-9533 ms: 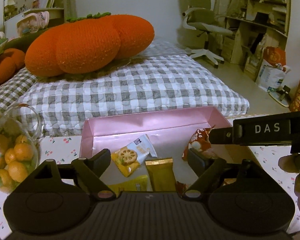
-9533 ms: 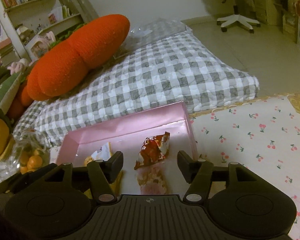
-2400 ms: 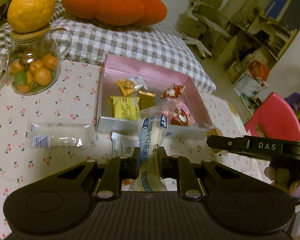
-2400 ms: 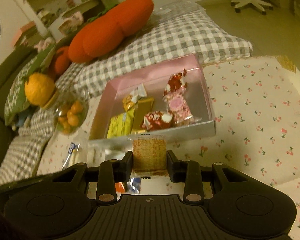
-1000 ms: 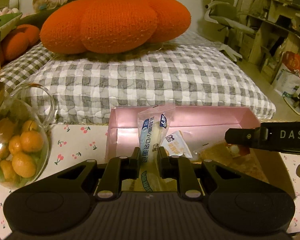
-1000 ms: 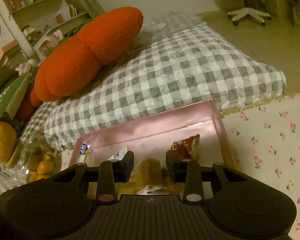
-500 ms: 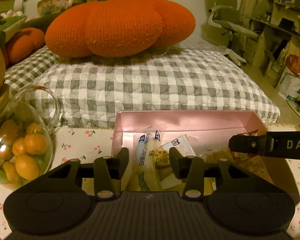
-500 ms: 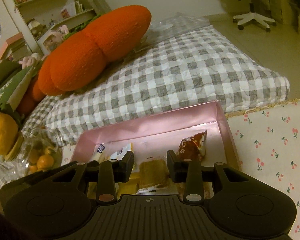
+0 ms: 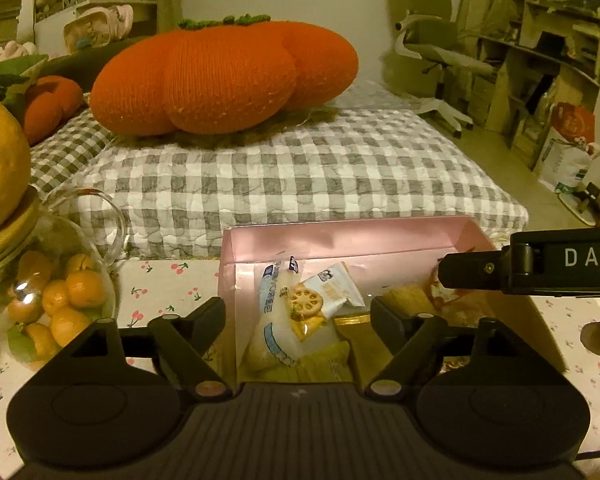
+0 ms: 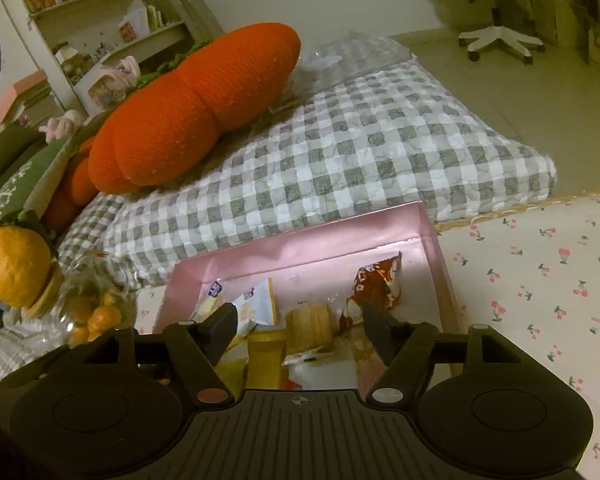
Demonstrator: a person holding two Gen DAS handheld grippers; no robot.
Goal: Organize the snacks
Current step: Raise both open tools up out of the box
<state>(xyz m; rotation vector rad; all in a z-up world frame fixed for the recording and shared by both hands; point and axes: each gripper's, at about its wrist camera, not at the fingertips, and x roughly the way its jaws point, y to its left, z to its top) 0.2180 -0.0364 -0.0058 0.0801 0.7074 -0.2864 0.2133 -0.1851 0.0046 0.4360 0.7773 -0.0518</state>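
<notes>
Both snacks are released into the pink box (image 9: pixel 340 240): the long bread packet (image 9: pixel 274 320) lies lengthwise between the opening left tongs (image 9: pixel 298 312); the biscuit packet (image 10: pixel 310 324) lies between the opening right tongs (image 10: pixel 298 320).

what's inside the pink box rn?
Pink box holds a long white bread packet, a lotus-root chip pack, a round brown biscuit pack, a red wrapper and a gold bar pack. Both grippers hide the box's near end.
</notes>
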